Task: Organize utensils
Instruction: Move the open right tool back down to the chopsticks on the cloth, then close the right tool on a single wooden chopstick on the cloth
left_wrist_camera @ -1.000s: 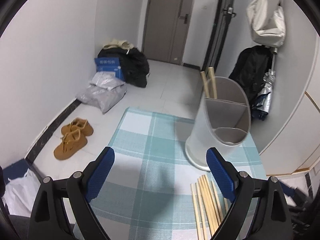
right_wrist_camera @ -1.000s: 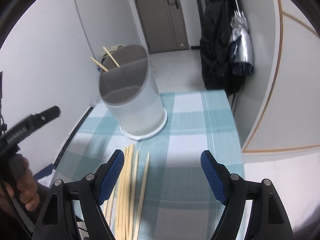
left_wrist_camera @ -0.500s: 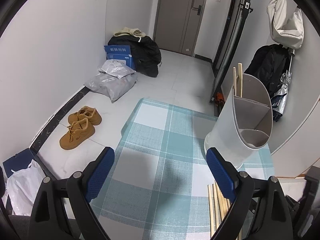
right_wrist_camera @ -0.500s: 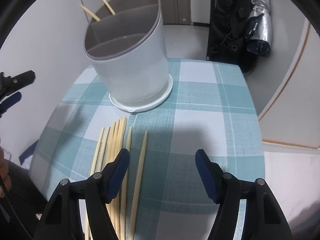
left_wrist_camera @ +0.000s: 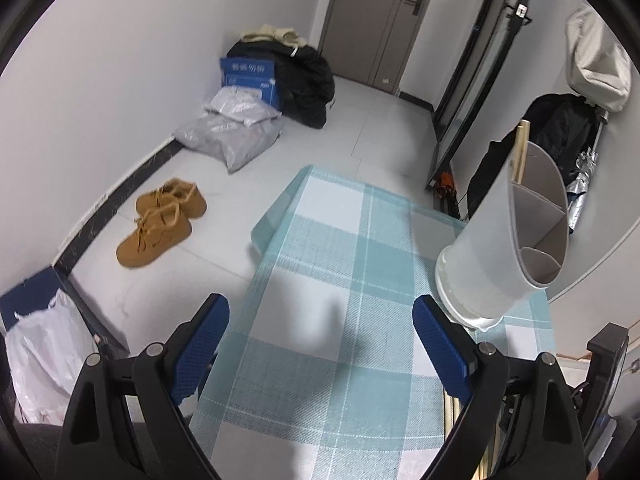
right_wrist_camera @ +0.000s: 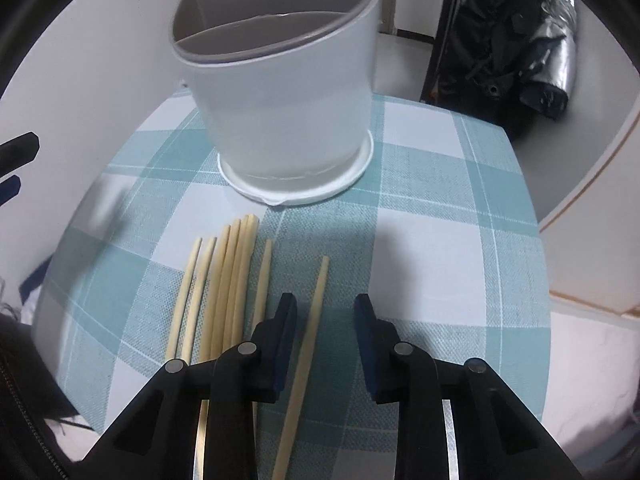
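Note:
A white utensil holder (right_wrist_camera: pixel 280 92) with grey inner compartments stands on the checked tablecloth; it also shows in the left wrist view (left_wrist_camera: pixel 500 248), with two chopsticks (left_wrist_camera: pixel 520 152) standing in its far compartment. Several wooden chopsticks (right_wrist_camera: pixel 228 284) lie side by side on the cloth before the holder. One single chopstick (right_wrist_camera: pixel 308 340) lies apart to their right. My right gripper (right_wrist_camera: pixel 326 308) is low over the cloth, jaws partly open, straddling that single chopstick. My left gripper (left_wrist_camera: pixel 320 320) is open and empty above the cloth's left part.
The small table with the teal checked cloth (right_wrist_camera: pixel 440 240) stands by a wall. On the floor lie brown shoes (left_wrist_camera: pixel 160 220), grey bags (left_wrist_camera: pixel 232 136) and a black bag (left_wrist_camera: pixel 304 80). Dark coats and an umbrella (right_wrist_camera: pixel 552 40) hang at the right.
My right gripper has dropped toward the cloth and narrowed its jaws around the single chopstick. My left gripper has drifted left, so the holder sits further right in its view.

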Motion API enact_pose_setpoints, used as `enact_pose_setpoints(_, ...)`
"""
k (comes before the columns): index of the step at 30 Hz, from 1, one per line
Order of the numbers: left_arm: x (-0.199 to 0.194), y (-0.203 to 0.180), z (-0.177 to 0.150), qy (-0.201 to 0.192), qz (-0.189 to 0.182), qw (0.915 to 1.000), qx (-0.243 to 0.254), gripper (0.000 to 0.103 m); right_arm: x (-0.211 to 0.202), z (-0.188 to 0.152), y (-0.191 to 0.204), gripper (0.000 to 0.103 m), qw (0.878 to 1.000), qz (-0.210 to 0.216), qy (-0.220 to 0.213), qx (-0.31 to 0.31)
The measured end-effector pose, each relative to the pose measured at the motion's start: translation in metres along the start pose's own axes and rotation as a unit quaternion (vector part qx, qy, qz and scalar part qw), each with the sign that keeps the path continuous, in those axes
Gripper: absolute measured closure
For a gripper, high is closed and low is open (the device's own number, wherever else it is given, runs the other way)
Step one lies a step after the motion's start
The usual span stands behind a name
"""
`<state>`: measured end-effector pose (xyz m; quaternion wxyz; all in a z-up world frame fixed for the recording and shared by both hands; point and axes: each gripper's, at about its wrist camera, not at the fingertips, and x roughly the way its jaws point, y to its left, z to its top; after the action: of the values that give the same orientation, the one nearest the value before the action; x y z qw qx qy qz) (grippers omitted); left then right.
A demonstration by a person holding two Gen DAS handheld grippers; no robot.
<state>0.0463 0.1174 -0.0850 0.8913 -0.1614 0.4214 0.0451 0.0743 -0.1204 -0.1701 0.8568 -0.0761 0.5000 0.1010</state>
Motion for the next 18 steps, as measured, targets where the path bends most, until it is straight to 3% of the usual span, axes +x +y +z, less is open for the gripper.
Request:
enact_pose_setpoints(7, 0.005, -0.001, 0.000, 0.025, -0.011, 0.9996, -0.009, 0.013, 0.005, 0.009, 0.018, 0.098, 0.999, -0.013, 0.011, -0.047)
enact_pose_setpoints(13, 0.005, -0.006, -0.001, 0.029, -0.015, 0.9995, -0.001, 0.013, 0.006, 0.014, -0.003, 0.099, 0.999, 0.024, 0.021, -0.002)
enact_pose_setpoints(18, 0.013, -0.021, -0.009, 0.056, -0.020, 0.9976, 0.035, 0.013, -0.010, 0.021, -0.025, 0.099, 0.998, 0.056, -0.003, 0.039)
